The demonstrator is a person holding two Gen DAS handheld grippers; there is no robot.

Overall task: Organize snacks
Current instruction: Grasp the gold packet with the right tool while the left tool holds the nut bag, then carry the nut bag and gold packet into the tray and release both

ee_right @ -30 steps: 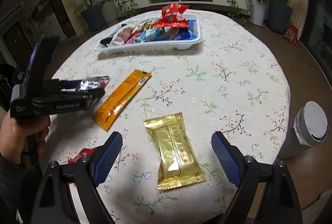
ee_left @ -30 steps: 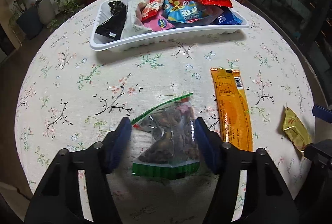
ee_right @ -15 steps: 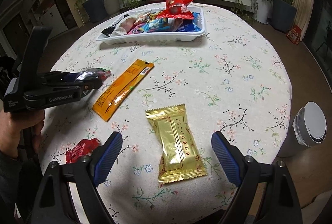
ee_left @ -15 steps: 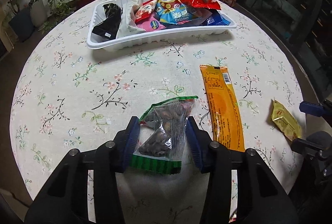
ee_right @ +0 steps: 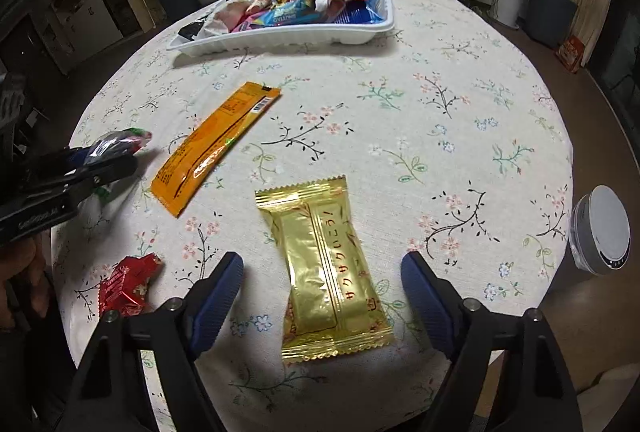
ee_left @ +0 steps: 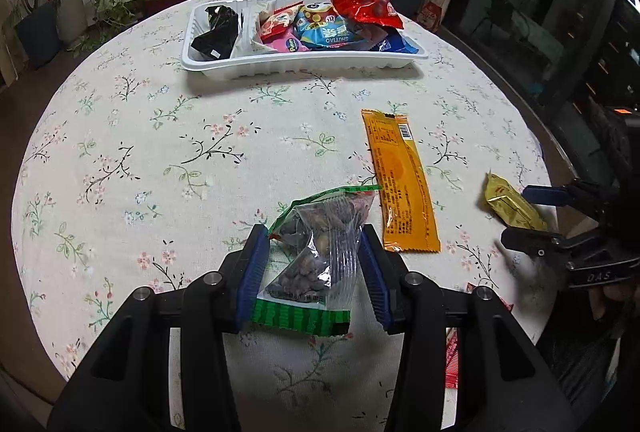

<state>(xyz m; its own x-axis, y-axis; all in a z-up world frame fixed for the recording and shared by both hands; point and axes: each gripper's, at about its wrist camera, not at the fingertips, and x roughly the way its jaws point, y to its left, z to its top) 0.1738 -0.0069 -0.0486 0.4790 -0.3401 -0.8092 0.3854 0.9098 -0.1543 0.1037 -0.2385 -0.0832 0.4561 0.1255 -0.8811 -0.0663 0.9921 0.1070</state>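
My left gripper is shut on a clear bag of nuts with green edges and holds it just above the floral tablecloth; it also shows in the right wrist view. My right gripper is open around a gold snack pack, which lies flat on the cloth, also seen in the left wrist view. A white tray holding several snack packs stands at the far side. An orange stick pack lies between.
A small red wrapper lies near the table's front left edge in the right wrist view. A white round bin stands on the floor to the right. Potted plants and a low shelf line the far wall.
My left gripper closed on the nut bag and lifted it slightly off the cloth. My right gripper moved closer over the gold pack, still open.
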